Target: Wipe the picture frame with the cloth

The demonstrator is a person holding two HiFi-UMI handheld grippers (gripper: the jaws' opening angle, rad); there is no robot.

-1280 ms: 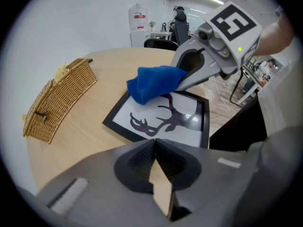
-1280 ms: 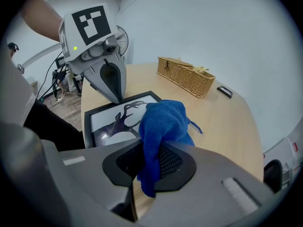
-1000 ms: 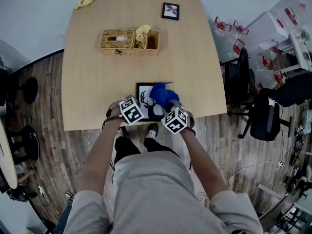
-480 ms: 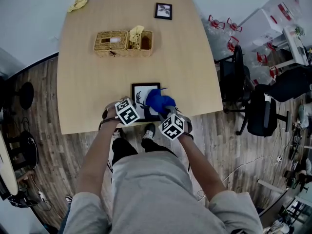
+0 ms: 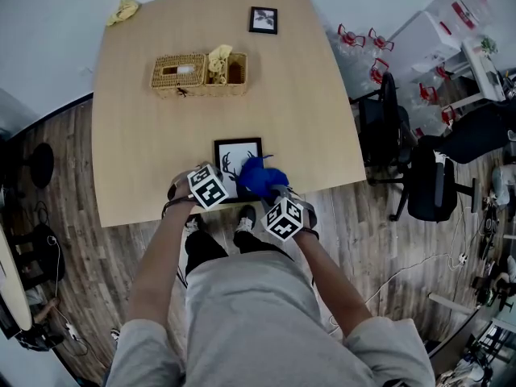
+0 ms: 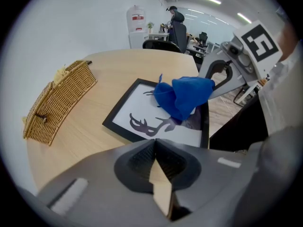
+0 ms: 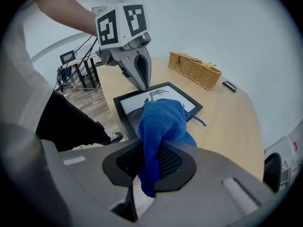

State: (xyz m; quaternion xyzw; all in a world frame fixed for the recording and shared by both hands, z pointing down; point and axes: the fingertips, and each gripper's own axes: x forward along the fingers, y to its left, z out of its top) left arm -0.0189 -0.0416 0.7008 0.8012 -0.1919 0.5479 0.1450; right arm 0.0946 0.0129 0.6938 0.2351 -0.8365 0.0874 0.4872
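Cloth (image 5: pixel 260 177) over picture frame (image 5: pixel 231 155) corner

My wooden table (image 5: pixel 298 119): wicker basket (image 5: pixel 199 73) mid-far, small framed picture (image 5: pixel 264 20) beyond, yellow rag (image 5: pixel 122 10) at far-left corner, deer picture frame (image 5: pixel 235 156) at near edge.

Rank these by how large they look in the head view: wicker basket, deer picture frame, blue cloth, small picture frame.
1. wicker basket
2. deer picture frame, partly covered by the cloth
3. blue cloth
4. small picture frame, which lies farthest from the camera, so its look may understate it
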